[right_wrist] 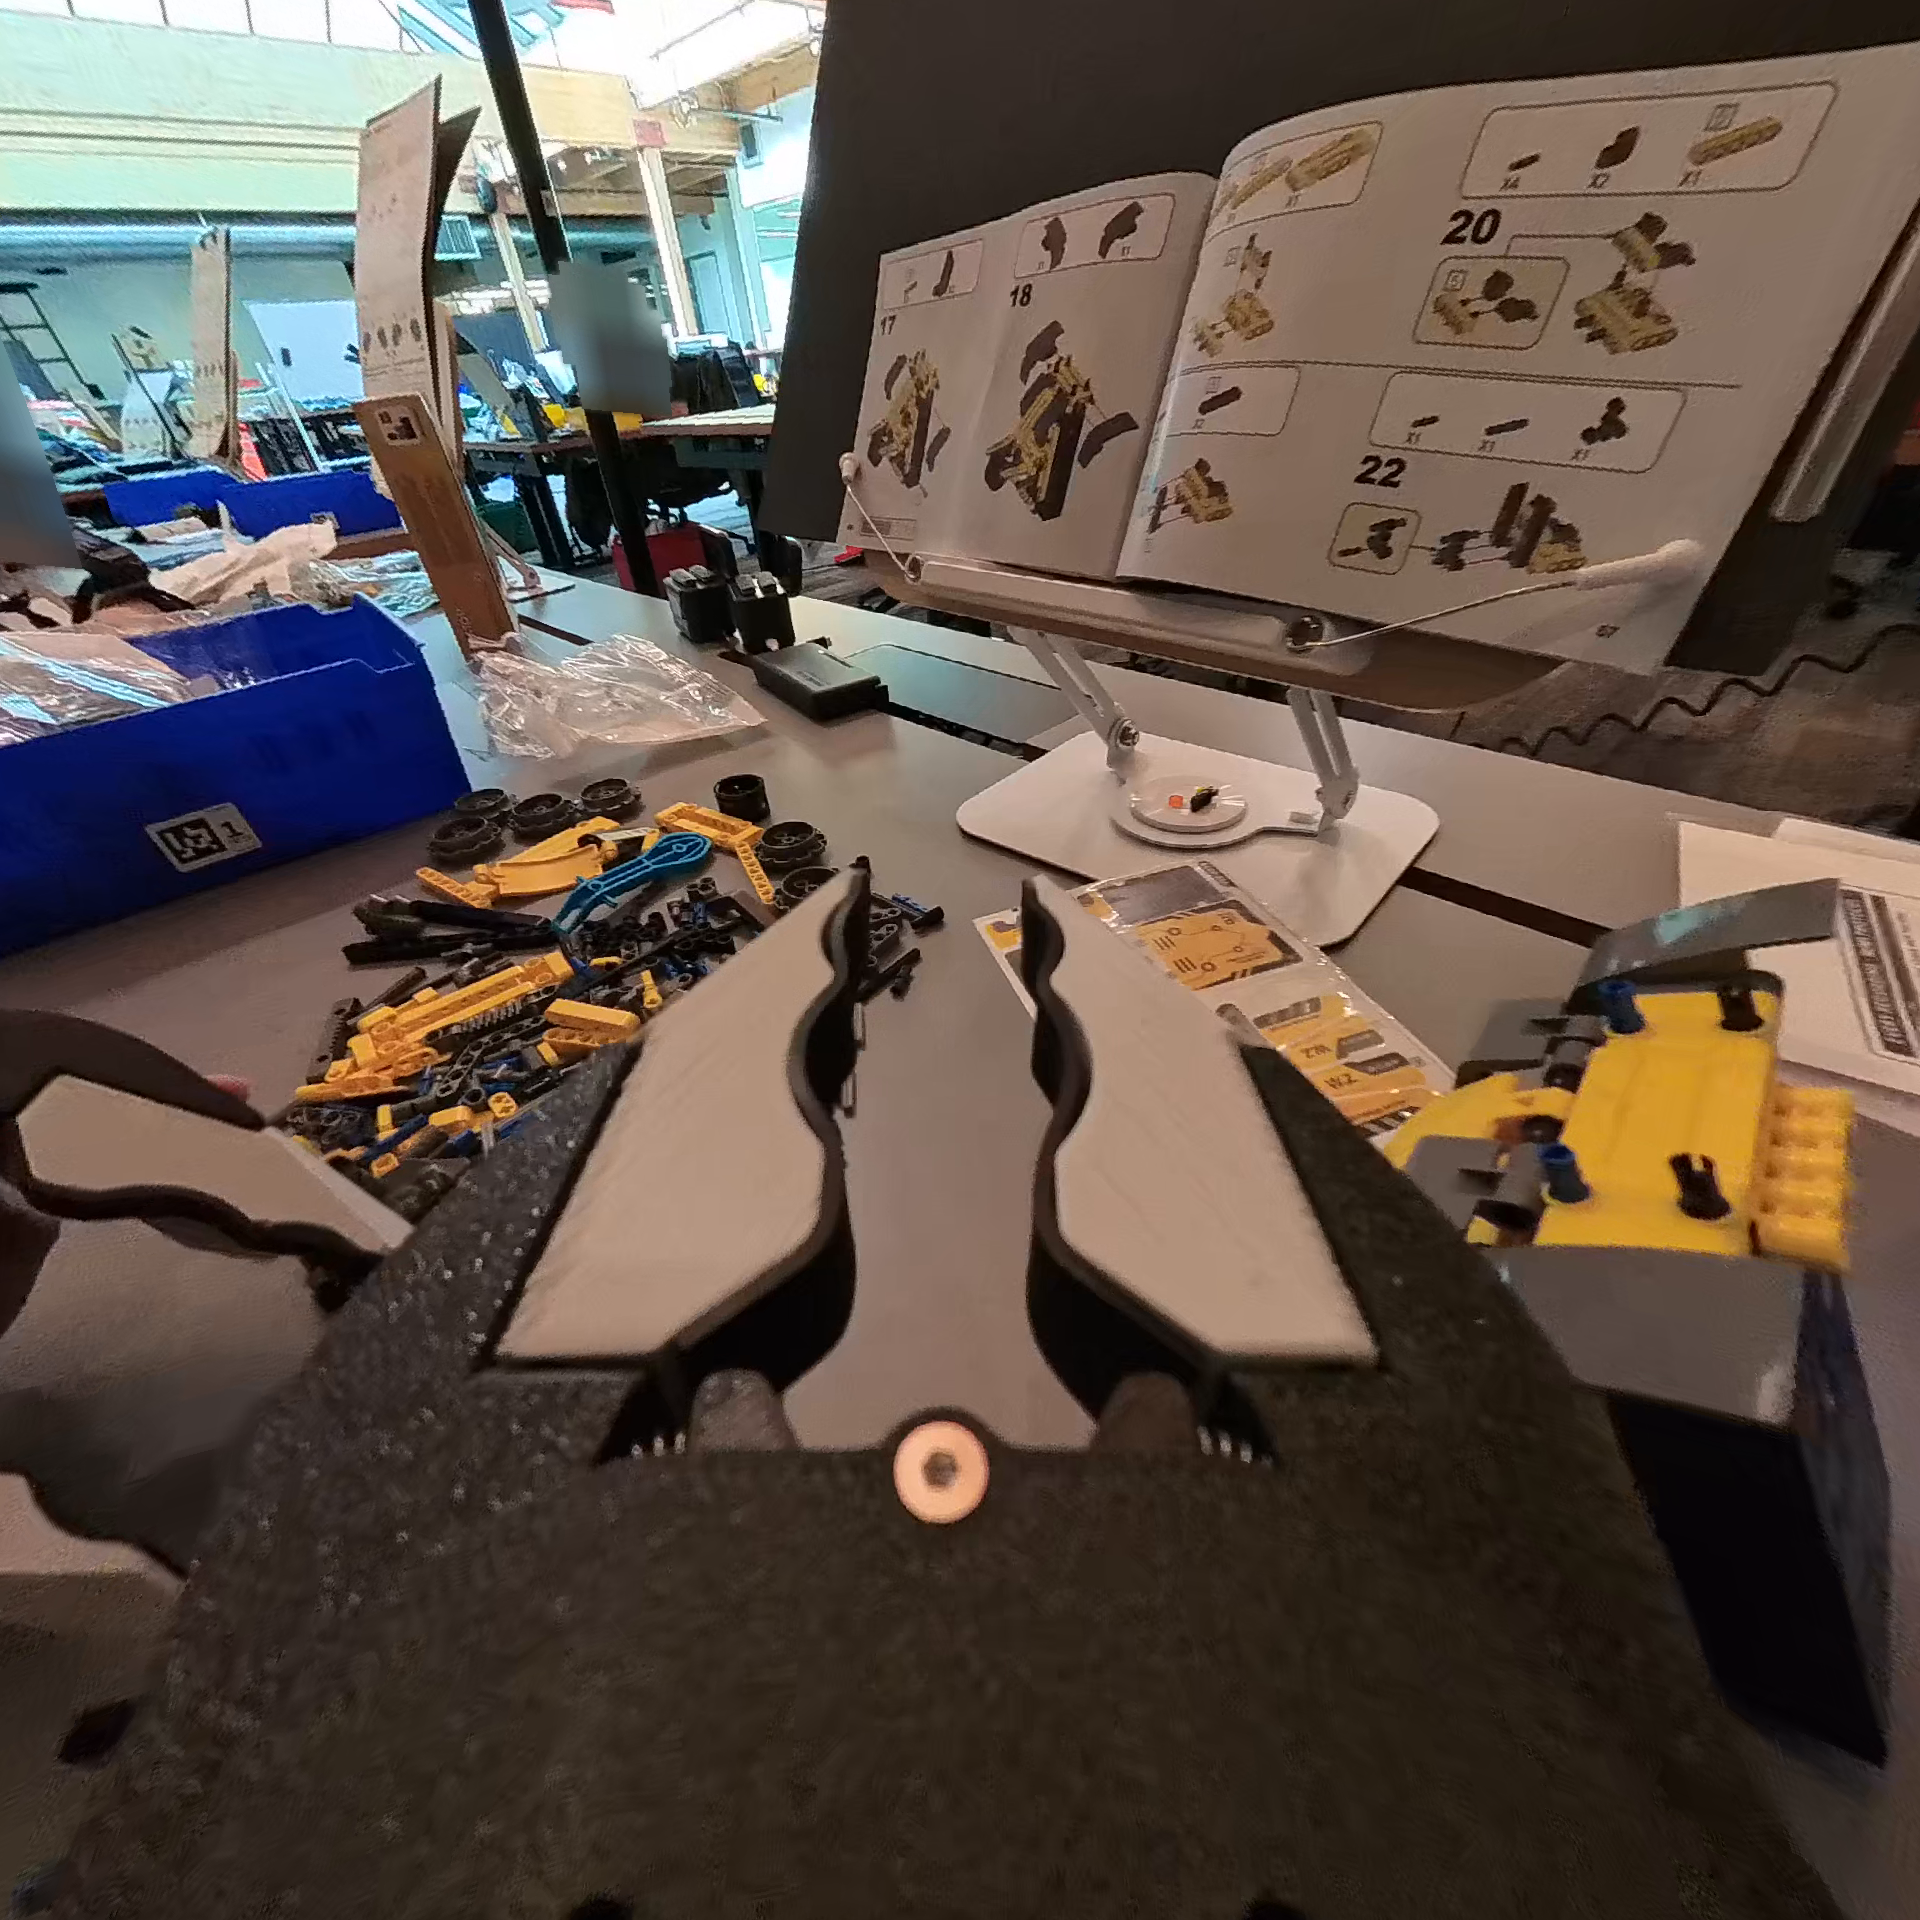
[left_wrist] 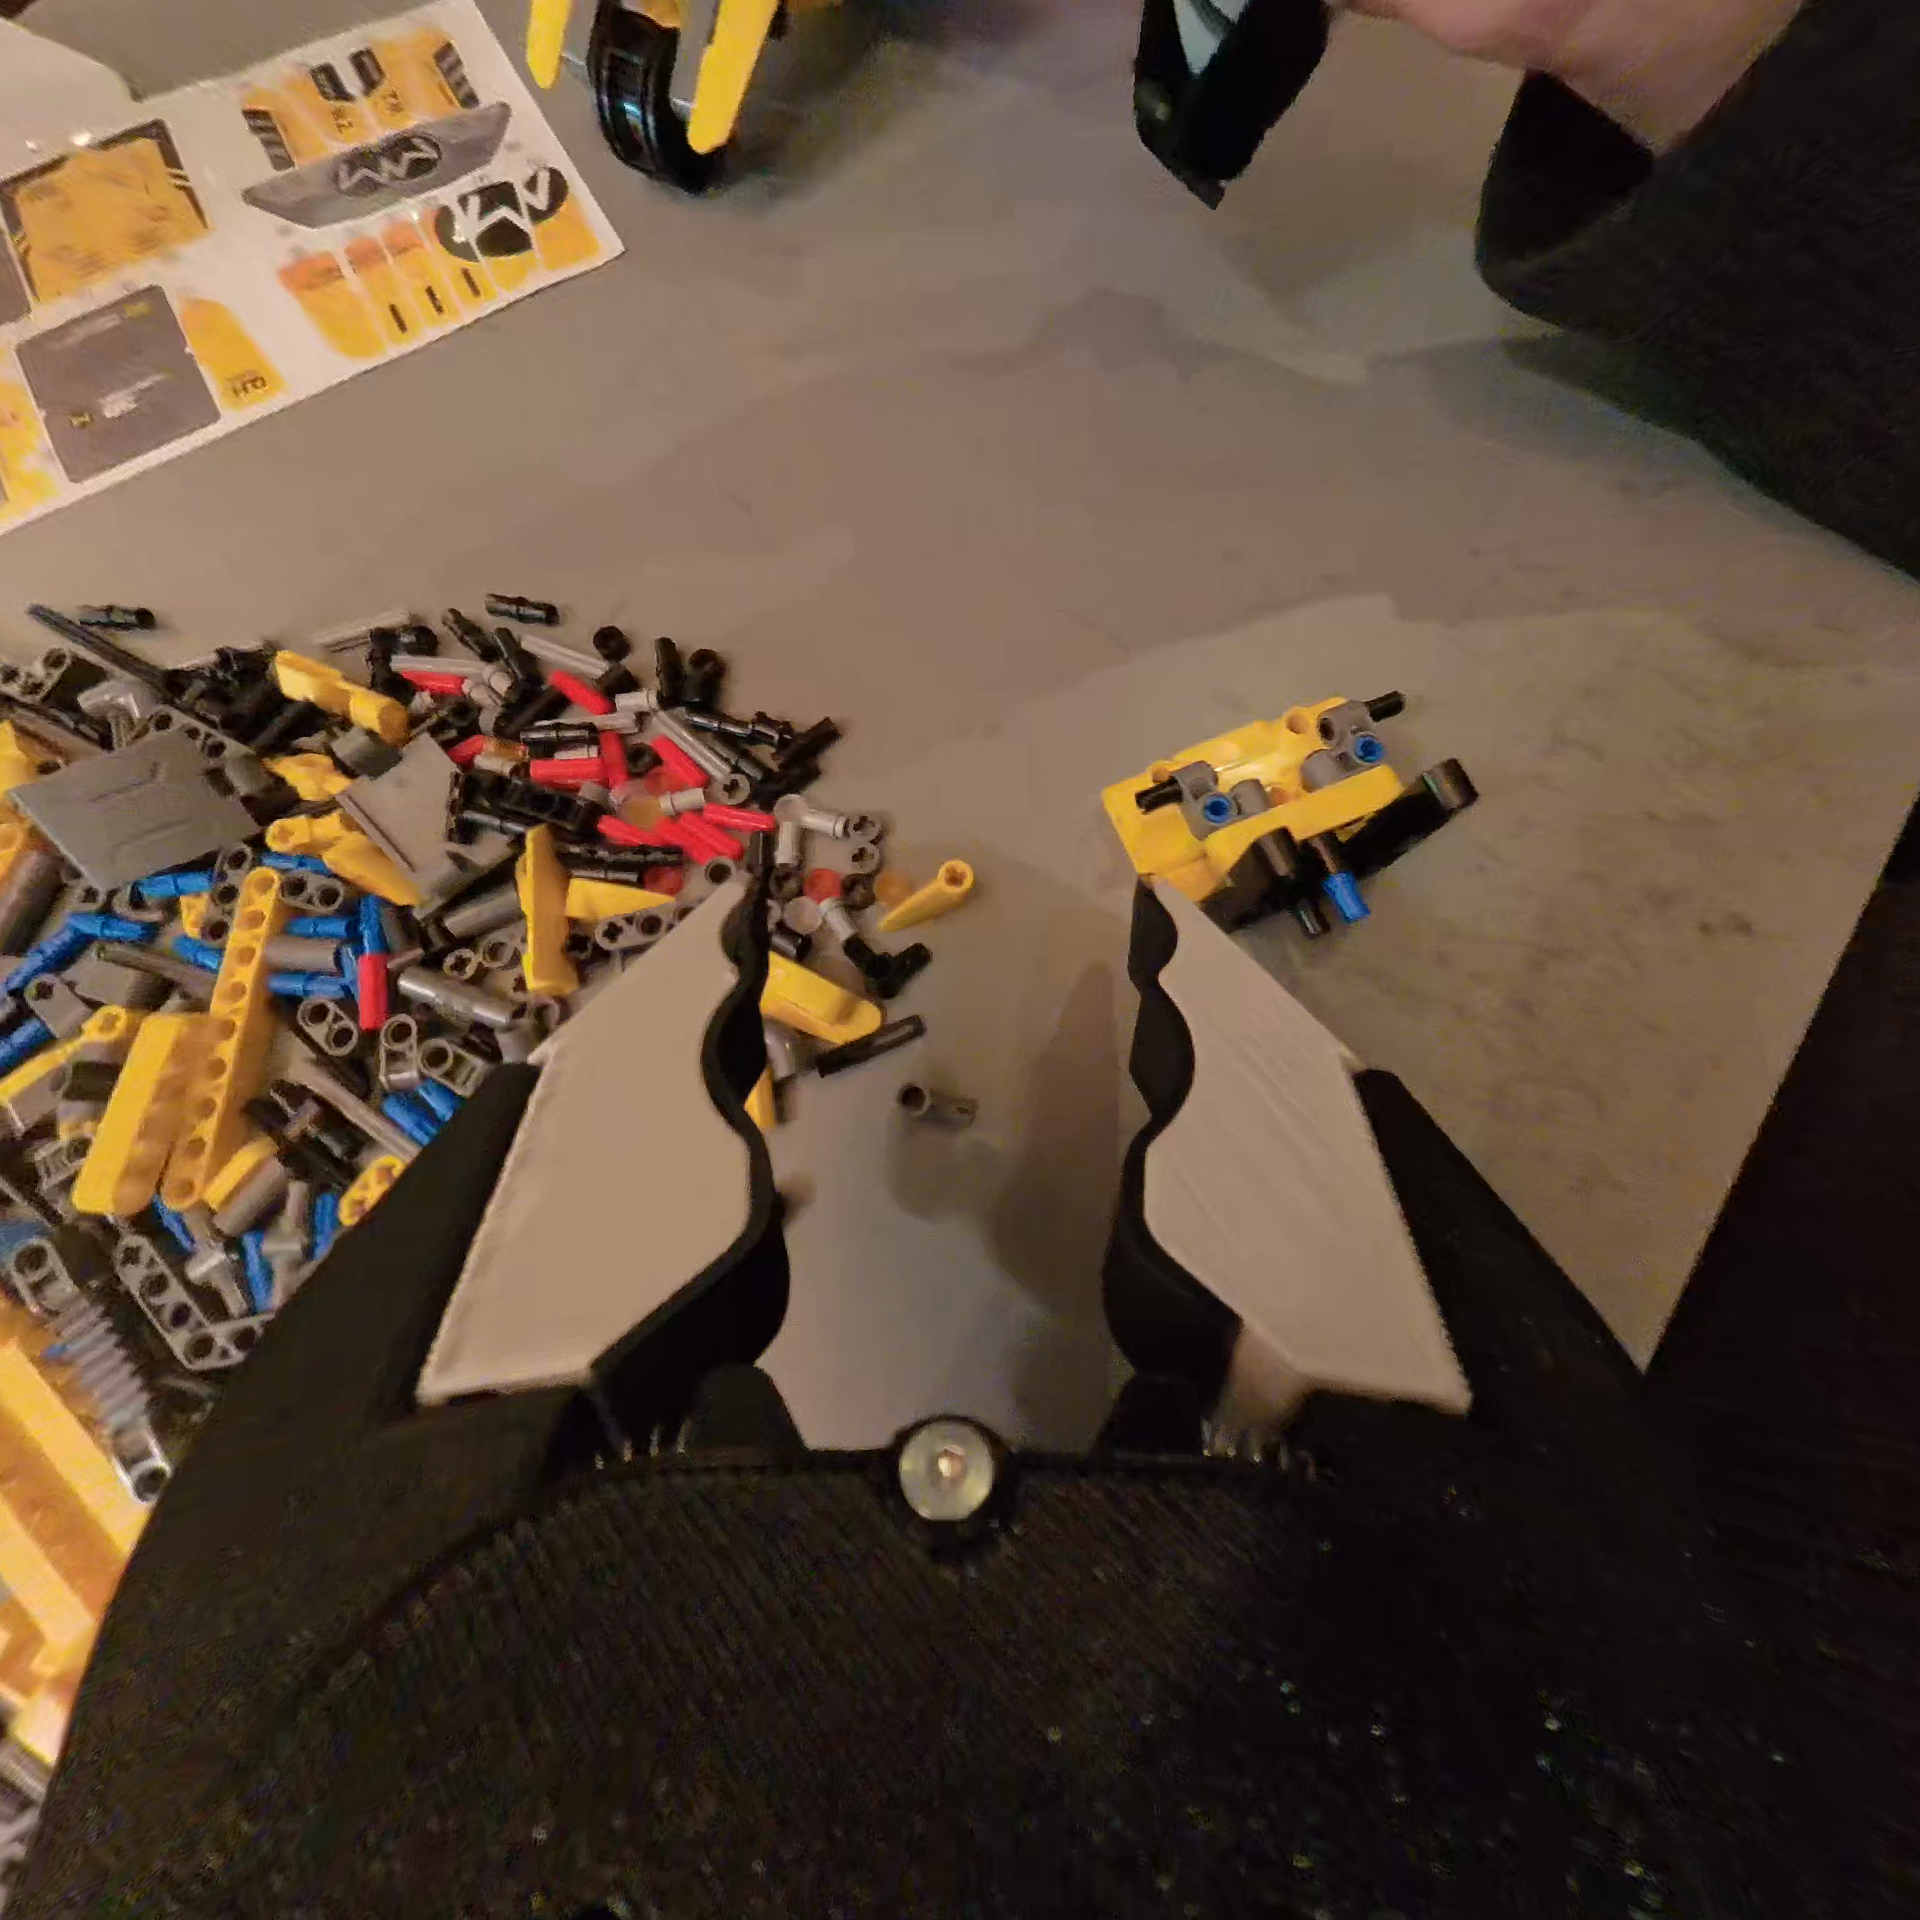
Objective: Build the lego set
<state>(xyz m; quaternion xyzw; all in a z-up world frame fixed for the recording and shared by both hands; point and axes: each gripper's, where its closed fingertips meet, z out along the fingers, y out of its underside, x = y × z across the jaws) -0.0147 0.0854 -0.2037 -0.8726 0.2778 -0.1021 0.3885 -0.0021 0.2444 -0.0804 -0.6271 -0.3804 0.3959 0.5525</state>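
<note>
Both tools stand released and empty. Left tool (left_wrist: 940, 894) hovers over the grey table (left_wrist: 1039, 468), one fingertip above the edge of a pile of loose building-toy pieces (left_wrist: 416, 883), the other just beside a small yellow assembly (left_wrist: 1278, 810); a lone grey connector (left_wrist: 935, 1101) lies between its fingers. Right tool (right_wrist: 940, 914) points over the pile toward an open instruction booklet (right_wrist: 1351, 343) on a white stand (right_wrist: 1195, 821), with a sticker sheet (right_wrist: 1226, 956) and a larger yellow assembly (right_wrist: 1662, 1132) to its right.

An open workshop hall: long work tables (right_wrist: 717, 426), blue parts bins (right_wrist: 239, 727) (cardboard signs beyond), exposed ceiling beams.
</note>
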